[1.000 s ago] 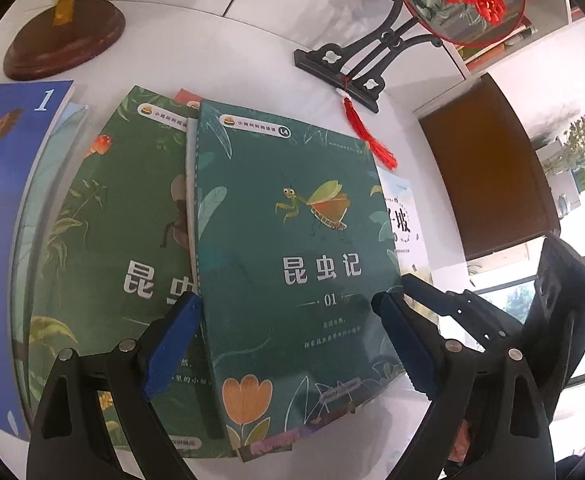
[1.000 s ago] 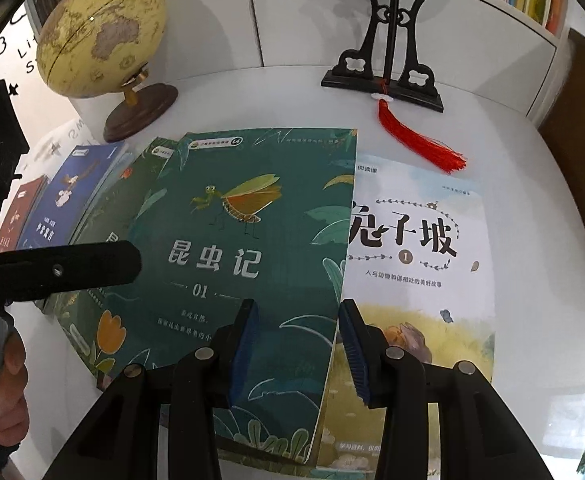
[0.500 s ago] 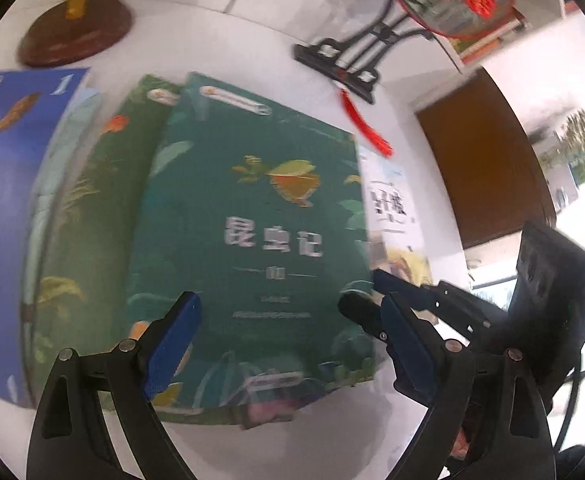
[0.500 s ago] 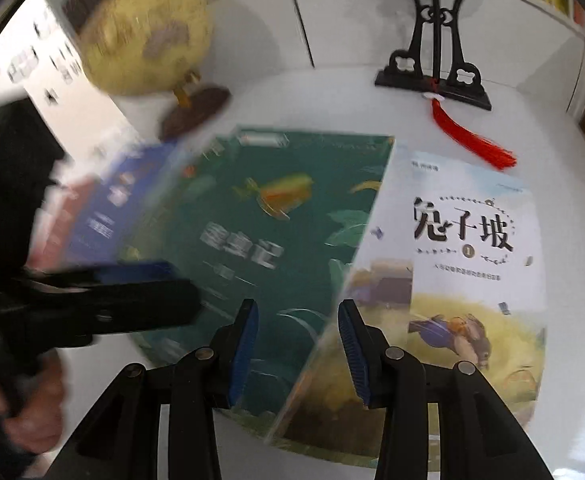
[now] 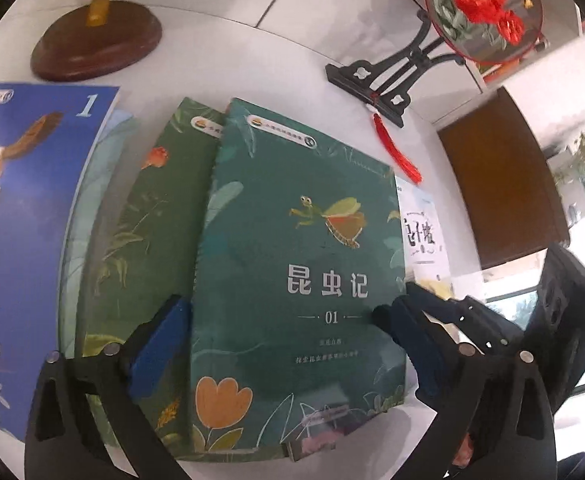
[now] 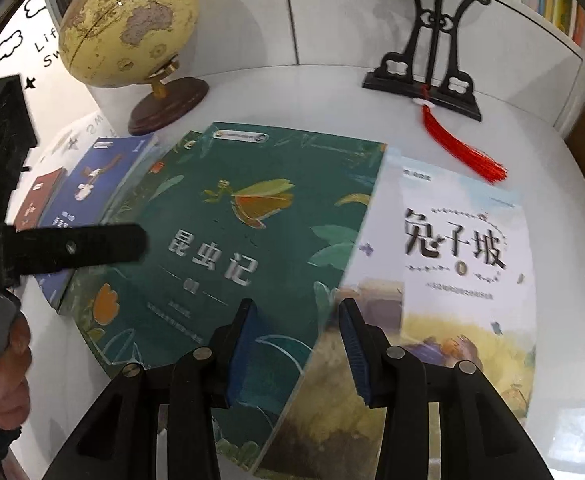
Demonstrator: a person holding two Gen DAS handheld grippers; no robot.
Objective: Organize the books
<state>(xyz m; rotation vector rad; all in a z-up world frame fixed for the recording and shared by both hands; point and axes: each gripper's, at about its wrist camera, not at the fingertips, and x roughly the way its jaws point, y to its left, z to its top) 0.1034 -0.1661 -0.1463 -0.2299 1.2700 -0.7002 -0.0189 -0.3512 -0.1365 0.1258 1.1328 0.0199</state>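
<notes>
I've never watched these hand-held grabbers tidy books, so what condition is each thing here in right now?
Dark green insect book: closed, flat, topmost.
Lighter green book: closed, partly covered.
White rabbit book: closed, its left edge covered.
Blue book: closed, flat.
Globe: upright.
Left gripper: open, jaws just widened, straddling the insect book.
Right gripper: open, empty.

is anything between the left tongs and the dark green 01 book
Nothing visible. The left tongs stand open over the dark green 01 book, which tops the stack, one pad near each side edge. Their jaws have just been opening. The right tongs sit by its right edge.
</notes>
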